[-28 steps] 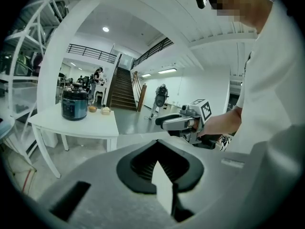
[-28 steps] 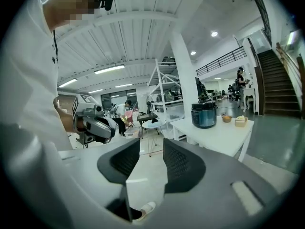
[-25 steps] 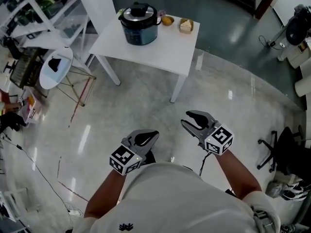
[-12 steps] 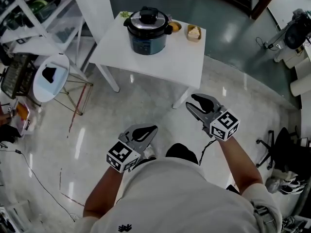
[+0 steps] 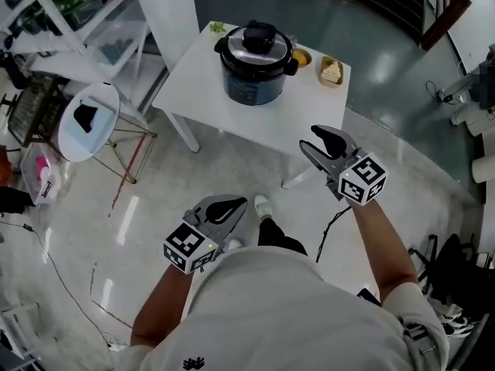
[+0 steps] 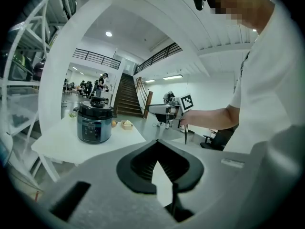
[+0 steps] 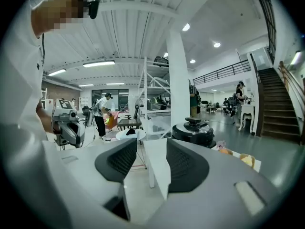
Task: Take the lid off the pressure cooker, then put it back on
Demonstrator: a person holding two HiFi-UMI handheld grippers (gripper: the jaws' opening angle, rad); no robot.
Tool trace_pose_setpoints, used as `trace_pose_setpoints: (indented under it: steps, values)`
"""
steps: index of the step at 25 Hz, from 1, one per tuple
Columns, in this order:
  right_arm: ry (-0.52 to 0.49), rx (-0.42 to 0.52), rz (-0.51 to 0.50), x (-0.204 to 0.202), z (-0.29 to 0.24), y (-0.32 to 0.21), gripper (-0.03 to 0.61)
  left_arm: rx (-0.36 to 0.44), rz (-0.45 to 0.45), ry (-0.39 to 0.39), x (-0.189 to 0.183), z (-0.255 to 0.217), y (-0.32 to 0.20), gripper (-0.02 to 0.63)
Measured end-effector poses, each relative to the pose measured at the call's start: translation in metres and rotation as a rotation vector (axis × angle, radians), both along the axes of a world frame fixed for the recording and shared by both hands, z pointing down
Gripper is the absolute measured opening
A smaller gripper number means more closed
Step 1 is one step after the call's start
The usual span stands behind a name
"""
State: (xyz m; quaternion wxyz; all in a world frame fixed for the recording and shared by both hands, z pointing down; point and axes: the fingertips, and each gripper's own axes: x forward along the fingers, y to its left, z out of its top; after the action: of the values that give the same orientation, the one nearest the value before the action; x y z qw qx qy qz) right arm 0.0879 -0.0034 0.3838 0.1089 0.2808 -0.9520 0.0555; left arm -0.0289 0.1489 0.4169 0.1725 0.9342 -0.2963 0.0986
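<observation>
Both grippers are coming nearer to the white table (image 5: 203,91) than a second ago, and the right gripper (image 5: 309,139) has just been spreading its jaws. It is now hanging released, nothing between the jaws, just short of the table's near corner. The left gripper (image 5: 241,202) is trailing further back over the floor, clenched tip to tip and empty. The pressure cooker (image 5: 255,79) is sitting on the table ahead of both, well apart from them, wearing its lid (image 5: 257,41).
</observation>
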Motion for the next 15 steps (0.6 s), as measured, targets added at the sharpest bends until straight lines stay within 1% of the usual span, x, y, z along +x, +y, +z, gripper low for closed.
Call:
trace_pose_setpoints:
  steps: [3, 8, 11, 15]
  values:
    - [-0.006, 0.014, -0.037, -0.007, -0.006, -0.049, 0.218, 0.002, -0.042, -0.004, -0.003, -0.006, -0.031, 0.006]
    - [0.013, 0.047, -0.112, -0.02, -0.017, -0.13, 0.233, 0.013, -0.13, -0.013, -0.007, -0.016, -0.084, 0.006]
    - [0.031, 0.055, -0.153, -0.028, -0.018, -0.176, 0.245, 0.011, -0.177, -0.014, -0.006, -0.02, -0.109, 0.006]
    - [0.043, 0.066, -0.206, -0.045, -0.015, -0.233, 0.26, 0.001, -0.262, -0.011, -0.012, -0.018, -0.139, 0.006]
